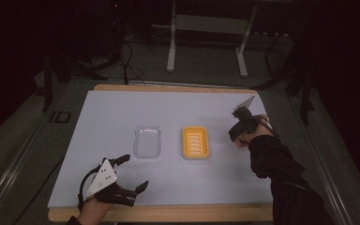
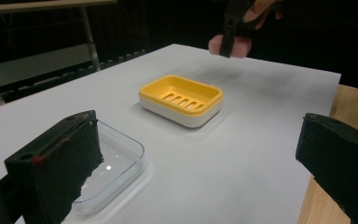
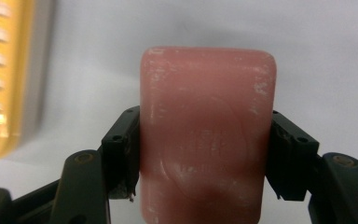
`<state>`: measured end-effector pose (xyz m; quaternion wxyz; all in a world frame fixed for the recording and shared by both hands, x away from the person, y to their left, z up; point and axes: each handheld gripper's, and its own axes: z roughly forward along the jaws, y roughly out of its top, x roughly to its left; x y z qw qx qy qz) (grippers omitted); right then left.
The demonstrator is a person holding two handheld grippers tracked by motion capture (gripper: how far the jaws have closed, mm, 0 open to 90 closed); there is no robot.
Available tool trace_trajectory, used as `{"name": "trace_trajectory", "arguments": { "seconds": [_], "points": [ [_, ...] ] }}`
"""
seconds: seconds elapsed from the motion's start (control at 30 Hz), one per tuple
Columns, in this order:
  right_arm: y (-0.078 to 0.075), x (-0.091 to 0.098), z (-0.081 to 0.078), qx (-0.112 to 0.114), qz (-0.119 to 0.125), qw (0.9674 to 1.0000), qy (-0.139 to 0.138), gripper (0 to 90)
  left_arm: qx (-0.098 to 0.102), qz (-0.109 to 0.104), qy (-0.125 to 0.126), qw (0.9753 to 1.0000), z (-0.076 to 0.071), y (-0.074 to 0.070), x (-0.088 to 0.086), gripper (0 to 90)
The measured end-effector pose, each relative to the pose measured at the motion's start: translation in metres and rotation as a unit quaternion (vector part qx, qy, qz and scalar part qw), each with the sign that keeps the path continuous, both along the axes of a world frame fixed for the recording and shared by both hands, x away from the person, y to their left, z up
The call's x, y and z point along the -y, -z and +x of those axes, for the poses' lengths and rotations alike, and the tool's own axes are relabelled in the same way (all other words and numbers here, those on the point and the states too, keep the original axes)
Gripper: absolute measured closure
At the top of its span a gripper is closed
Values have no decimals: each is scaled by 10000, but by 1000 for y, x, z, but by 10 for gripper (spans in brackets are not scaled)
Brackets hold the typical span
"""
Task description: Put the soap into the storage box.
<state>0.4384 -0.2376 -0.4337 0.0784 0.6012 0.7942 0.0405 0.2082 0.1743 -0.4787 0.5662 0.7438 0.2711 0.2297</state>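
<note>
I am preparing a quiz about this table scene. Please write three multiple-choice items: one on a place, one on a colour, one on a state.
1. Where is the clear lid relative to the dish, high view?
A left
B right
C on top

2. What colour is the soap?
A green
B pink
C white

3. How are the left gripper jaws?
A shut on the lid
B shut on nothing
C open

Answers:
1 A, lid lies apart, left of dish.
2 B, right gripper clamps a pink bar.
3 C, jaws stand wide, nothing between.
</note>
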Motion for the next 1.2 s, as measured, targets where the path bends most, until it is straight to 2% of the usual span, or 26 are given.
{"name": "trace_trajectory", "arguments": {
  "seconds": [0.33,0.5,0.57,0.77,0.87,1.2],
  "points": [
    [-36,-19,5,112,75,9999,-7,374,2,-44,48,10000,-1,0,0,3],
    [-46,-31,6,174,35,9998,-53,374,7,-25,55,10000,0,0,1,4],
    [-48,-34,6,184,-8,9998,-71,374,1,-14,55,10000,0,0,1,3],
    [-55,-48,8,146,67,9998,-105,374,-2,6,78,10000,-1,0,2,4],
    [-60,-62,8,158,113,9997,-170,374,6,20,83,10000,-1,0,2,4],
    [-58,-89,6,174,148,9993,-309,374,24,23,68,10000,-1,0,2,3]
  ]
}}
